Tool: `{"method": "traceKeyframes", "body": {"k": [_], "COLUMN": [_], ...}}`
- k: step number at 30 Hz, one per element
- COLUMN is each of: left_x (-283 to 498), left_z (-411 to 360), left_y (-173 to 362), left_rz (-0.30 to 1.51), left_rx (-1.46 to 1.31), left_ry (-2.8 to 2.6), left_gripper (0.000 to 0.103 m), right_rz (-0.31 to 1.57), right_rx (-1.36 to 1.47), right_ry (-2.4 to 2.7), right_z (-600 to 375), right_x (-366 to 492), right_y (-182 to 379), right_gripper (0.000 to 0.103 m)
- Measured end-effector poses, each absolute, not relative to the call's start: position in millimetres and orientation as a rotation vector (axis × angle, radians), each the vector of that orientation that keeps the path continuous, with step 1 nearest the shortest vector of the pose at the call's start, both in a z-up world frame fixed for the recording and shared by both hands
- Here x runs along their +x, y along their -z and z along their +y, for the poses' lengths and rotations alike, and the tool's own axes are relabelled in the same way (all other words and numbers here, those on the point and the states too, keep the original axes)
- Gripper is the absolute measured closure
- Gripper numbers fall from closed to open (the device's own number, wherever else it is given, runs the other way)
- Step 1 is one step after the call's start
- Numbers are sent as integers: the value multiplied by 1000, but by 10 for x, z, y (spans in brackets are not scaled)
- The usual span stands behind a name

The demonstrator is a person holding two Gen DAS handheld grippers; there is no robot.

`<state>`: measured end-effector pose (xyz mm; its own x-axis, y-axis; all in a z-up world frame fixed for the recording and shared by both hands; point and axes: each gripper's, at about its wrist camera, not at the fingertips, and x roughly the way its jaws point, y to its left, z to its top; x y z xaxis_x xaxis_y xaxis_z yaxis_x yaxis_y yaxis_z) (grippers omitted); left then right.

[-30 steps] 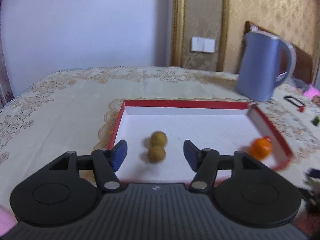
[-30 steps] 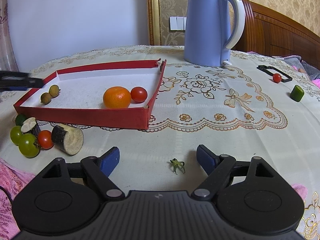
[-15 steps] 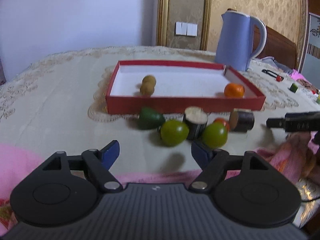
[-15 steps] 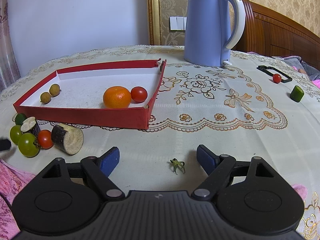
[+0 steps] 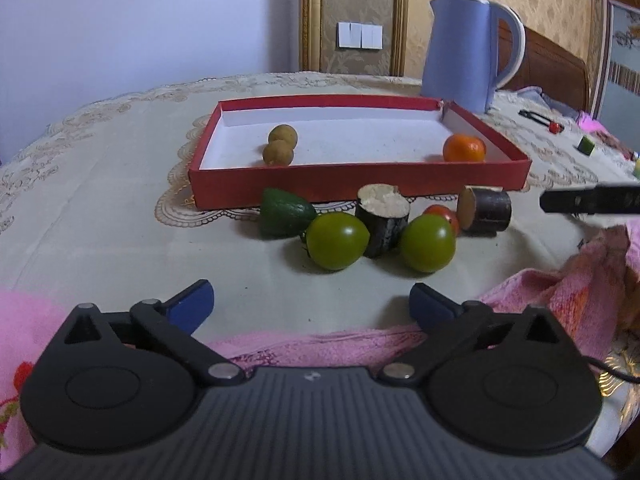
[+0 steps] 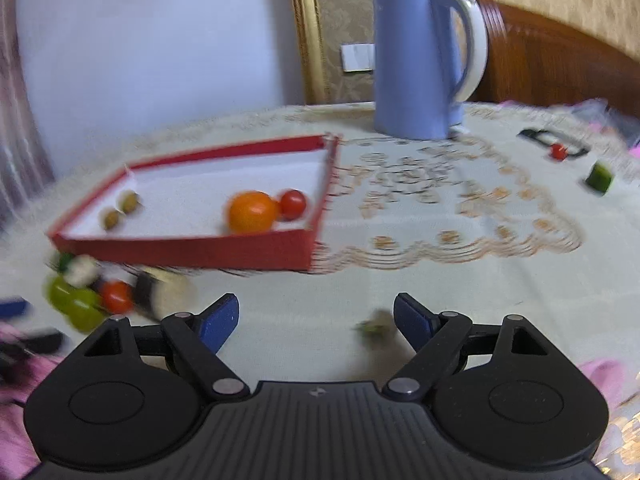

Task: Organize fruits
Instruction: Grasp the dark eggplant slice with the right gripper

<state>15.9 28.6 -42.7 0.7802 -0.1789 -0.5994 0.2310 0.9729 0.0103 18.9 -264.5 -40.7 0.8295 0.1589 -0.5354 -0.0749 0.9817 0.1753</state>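
Red tomato (image 6: 292, 204) in tray (image 6: 192, 250): right view only.

The bench (image 5: 100, 208) wears a cream embroidered cloth. Directly on it lie a red tray (image 5: 360, 182), a blue kettle (image 5: 464, 48) behind the tray's far right corner, and, just before the tray's near wall, a green wedge (image 5: 284, 212), two green tomatoes (image 5: 338, 240), a red tomato (image 5: 444, 214) and two dark cut cylinders (image 5: 384, 220). A pink towel (image 5: 560, 280) drapes the near edge.
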Motion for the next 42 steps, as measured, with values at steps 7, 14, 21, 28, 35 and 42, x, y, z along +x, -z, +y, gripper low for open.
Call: {"method": "traceKeyframes", "body": {"k": [7, 14, 21, 28, 35, 42], "left_x": [152, 150, 149, 149, 150, 149], "left_z": [293, 294, 291, 291, 291, 293], "left_y": [440, 439, 436, 436, 436, 438], "left_rz": [636, 636, 636, 636, 635, 635], "left_rx": [84, 84, 84, 84, 85, 85], "left_ry": [221, 222, 221, 221, 221, 221], "left_gripper": [0, 0, 0, 0, 0, 0], "right_rz": [570, 588, 645, 635, 610, 549], "right_rx": [115, 103, 168, 152, 148, 95], "right_ry": [-215, -264, -295, -283, -277, -261], "right_z": [-2220, -1933, -1869, -1864, -1880, -1883], "right_x": [174, 296, 458, 437, 369, 323], "right_y": [289, 254, 378, 379, 352, 168], "right_gripper": [19, 36, 50, 60, 60, 60]}}
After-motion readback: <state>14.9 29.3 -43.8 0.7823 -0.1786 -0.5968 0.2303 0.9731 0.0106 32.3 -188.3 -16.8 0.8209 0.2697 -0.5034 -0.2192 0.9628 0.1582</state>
